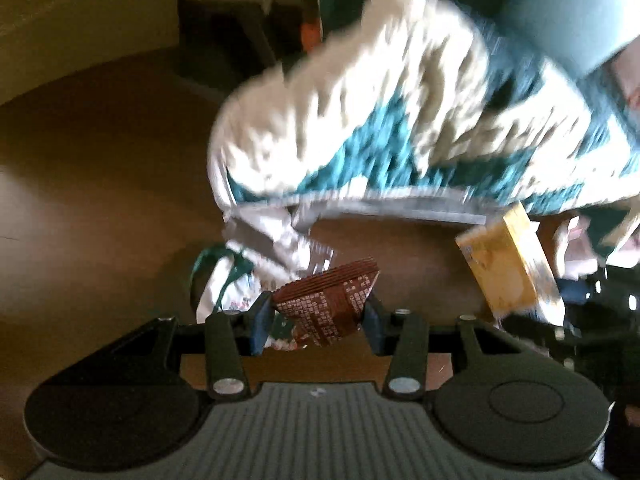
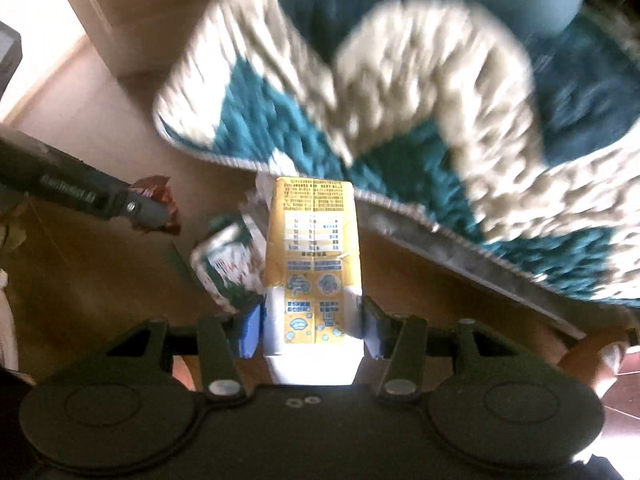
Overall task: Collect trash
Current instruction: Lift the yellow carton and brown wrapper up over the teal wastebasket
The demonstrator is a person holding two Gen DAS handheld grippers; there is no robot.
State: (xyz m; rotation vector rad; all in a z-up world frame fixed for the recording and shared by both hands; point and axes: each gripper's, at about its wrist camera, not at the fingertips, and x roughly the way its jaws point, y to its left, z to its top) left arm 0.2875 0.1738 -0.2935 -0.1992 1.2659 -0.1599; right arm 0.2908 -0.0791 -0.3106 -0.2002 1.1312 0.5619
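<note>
My left gripper (image 1: 318, 316) is shut on a crumpled brown snack wrapper (image 1: 332, 300), held above the brown floor. My right gripper (image 2: 310, 326) is shut on a yellow and white drink carton (image 2: 312, 264), its length pointing away from the camera. In the left wrist view the same carton (image 1: 508, 264) hangs at the right; in the right wrist view the left gripper's finger (image 2: 120, 200) shows at the left with the brown wrapper (image 2: 160, 204). Below, on the floor, lie a white and green wrapper (image 1: 236, 280) (image 2: 228, 264) and a crumpled silvery wrapper (image 1: 280, 240).
A shaggy teal and cream rug (image 1: 400, 120) (image 2: 400, 120) covers the floor ahead, its grey edge (image 1: 400, 204) close to the loose wrappers. A teal cushion or seat (image 1: 572, 12) stands beyond it. A pale wall or cabinet (image 2: 120, 20) rises at the far left.
</note>
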